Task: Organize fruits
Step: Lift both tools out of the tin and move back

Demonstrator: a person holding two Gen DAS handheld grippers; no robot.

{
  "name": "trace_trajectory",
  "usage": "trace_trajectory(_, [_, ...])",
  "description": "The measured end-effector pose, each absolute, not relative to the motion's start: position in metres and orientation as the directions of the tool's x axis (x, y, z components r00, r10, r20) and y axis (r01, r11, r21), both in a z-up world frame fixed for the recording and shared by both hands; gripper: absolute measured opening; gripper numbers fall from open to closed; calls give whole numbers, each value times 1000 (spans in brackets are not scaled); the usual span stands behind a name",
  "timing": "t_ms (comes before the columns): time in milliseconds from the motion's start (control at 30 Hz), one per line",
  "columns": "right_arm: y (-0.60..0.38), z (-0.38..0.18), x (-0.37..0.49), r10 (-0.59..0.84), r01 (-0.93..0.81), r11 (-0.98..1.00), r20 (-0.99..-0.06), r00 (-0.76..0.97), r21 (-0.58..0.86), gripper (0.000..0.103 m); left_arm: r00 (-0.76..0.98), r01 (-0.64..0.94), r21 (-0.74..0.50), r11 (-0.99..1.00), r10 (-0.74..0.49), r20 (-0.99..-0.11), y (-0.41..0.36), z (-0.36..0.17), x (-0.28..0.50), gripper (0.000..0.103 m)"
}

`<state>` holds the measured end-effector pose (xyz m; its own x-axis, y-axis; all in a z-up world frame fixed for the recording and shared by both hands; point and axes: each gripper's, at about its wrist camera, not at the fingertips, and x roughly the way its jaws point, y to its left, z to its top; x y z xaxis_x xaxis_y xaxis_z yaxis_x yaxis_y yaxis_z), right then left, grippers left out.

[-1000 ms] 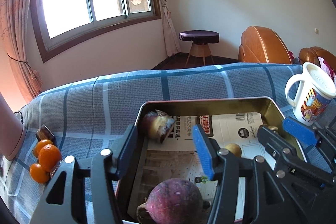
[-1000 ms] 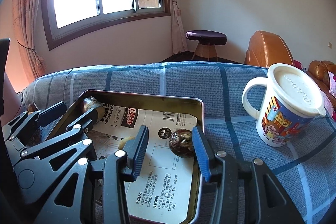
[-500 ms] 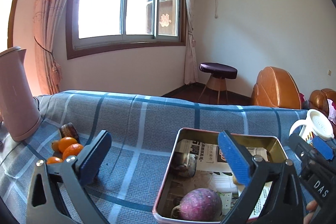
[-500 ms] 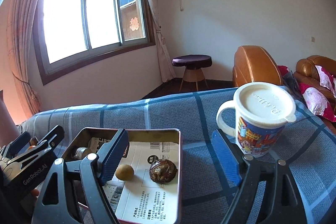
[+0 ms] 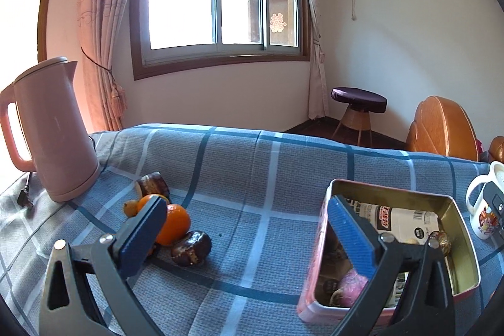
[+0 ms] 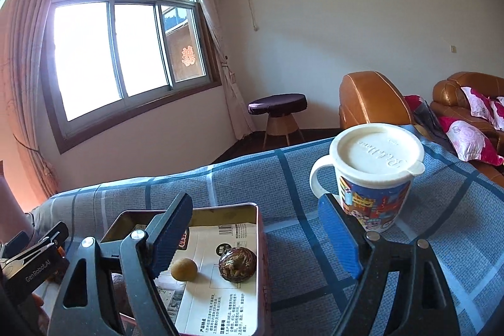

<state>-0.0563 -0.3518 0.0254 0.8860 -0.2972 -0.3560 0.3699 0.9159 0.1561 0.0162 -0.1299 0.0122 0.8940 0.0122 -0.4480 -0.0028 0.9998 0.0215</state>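
Note:
A metal tin (image 5: pixel 463 244) lined with newspaper sits on the blue checked cloth; it also shows in the right wrist view (image 6: pixel 261 241). Inside lie a purple round fruit (image 5: pixel 352 287), a small yellow-brown fruit (image 6: pixel 184 269) and a dark brown fruit (image 6: pixel 237 264). Left of the tin lie oranges (image 5: pixel 174 222) and two dark brown fruits (image 5: pixel 191 247) (image 5: pixel 152 183). My left gripper (image 5: pixel 249 236) is open and empty above the cloth between pile and tin. My right gripper (image 6: pixel 261 238) is open and empty above the tin's right edge.
A pink electric kettle (image 5: pixel 50 131) stands at the far left with its plug on the cloth. A white lidded mug (image 6: pixel 375 172) with a cartoon print stands right of the tin. Brown leather armchairs and a stool stand beyond the table's far edge.
Both grippers have opened wide, lifted and drawn back from the tin. The left one has swung left, so the kettle and fruit pile now show. The brown fruit lies released in the tin.

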Motion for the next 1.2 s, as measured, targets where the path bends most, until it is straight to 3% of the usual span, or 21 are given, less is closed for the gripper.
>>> trace_trajectory(667, [-333, 27, -74, -389, 441, 889, -305, 869, 124, 83, 892, 3, 84, 996, 35, -451, -101, 5, 5, 103])
trace_trajectory(1200, [-289, 23, -77, -377, 441, 889, -350, 858, 125, 83, 891, 8, 139, 990, 56, -451, -47, 4, 12, 103])
